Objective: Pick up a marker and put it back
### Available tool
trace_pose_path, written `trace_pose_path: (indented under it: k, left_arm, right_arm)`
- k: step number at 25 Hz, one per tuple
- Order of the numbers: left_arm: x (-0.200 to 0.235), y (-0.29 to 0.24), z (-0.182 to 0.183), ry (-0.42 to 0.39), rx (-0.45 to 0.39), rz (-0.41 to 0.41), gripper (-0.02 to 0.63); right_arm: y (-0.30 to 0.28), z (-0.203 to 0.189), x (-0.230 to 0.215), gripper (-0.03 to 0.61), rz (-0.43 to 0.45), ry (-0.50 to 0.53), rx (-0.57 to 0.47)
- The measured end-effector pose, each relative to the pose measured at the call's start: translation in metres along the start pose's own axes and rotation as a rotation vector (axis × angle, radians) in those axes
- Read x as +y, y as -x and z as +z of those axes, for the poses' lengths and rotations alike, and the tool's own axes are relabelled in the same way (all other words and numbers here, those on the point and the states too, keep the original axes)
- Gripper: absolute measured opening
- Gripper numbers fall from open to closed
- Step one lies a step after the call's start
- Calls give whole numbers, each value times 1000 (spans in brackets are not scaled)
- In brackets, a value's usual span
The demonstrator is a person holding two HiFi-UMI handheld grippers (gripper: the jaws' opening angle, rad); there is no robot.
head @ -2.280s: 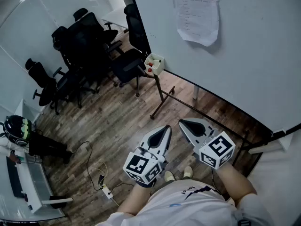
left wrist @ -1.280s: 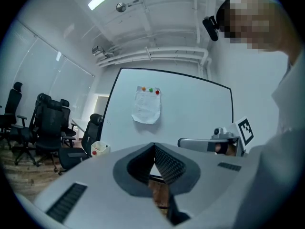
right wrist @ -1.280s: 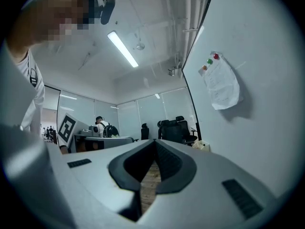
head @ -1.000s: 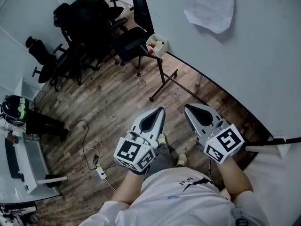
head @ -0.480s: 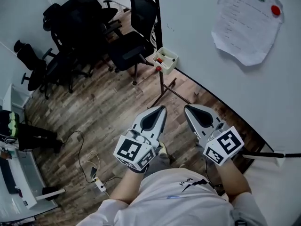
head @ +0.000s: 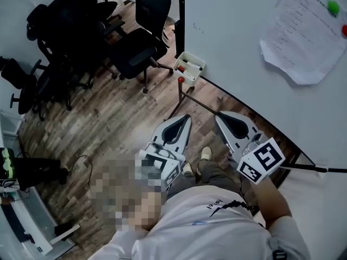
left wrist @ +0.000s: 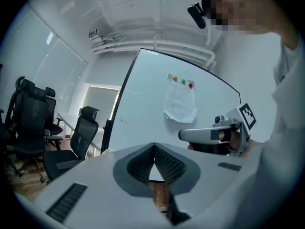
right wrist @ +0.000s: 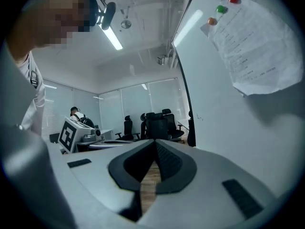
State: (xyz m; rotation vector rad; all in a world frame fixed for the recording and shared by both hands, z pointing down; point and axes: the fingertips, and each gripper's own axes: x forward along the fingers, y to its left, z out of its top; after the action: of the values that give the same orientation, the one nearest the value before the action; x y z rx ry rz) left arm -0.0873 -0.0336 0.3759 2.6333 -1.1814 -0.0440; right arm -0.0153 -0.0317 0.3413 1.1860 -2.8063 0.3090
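A small white marker tray (head: 190, 68) hangs at the whiteboard's (head: 244, 53) lower edge, with red-capped markers (head: 184, 67) lying in it. My left gripper (head: 187, 118) and right gripper (head: 218, 114) are held side by side below the tray, both pointing towards it and well short of it. Each is shut with nothing between its jaws. In the left gripper view the left gripper (left wrist: 154, 146) has its pads meeting at the tip, and the right gripper (left wrist: 209, 135) shows beside it. The right gripper view shows the right gripper (right wrist: 155, 143) closed the same way.
A sheet of paper (head: 306, 37) is pinned to the whiteboard with coloured magnets. Black office chairs (head: 135, 47) stand to the left on the wood floor (head: 108, 129). The board's stand legs (head: 187, 99) run across the floor ahead of the grippers. A desk edge (head: 21, 226) is at bottom left.
The view has moved closer to the whiteboard, so the marker tray now sits nearer the two grippers. Both grippers stay side by side and shut.
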Motion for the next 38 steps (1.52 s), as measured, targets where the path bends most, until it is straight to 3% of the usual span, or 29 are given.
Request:
trace_pose_path:
  k: [9, 21, 31, 34, 38]
  left_arm:
    - [27, -51, 2, -40, 33, 0, 11]
    - [72, -172, -25, -161, 171, 46, 11]
    - [104, -223, -90, -422, 320, 123, 15]
    - [112, -232, -100, -486, 349, 124, 90]
    - [117, -240, -114, -539, 385, 111, 121]
  right_arm:
    - [-44, 3, -44, 15, 16, -4, -1]
    - [-92, 2, -148, 14, 78, -77, -11]
    - [-127, -23, -173, 15, 170, -132, 58]
    - [-130, -25, -173, 15, 162, -136, 79]
    - [-132, -23, -174, 15, 145, -133, 84]
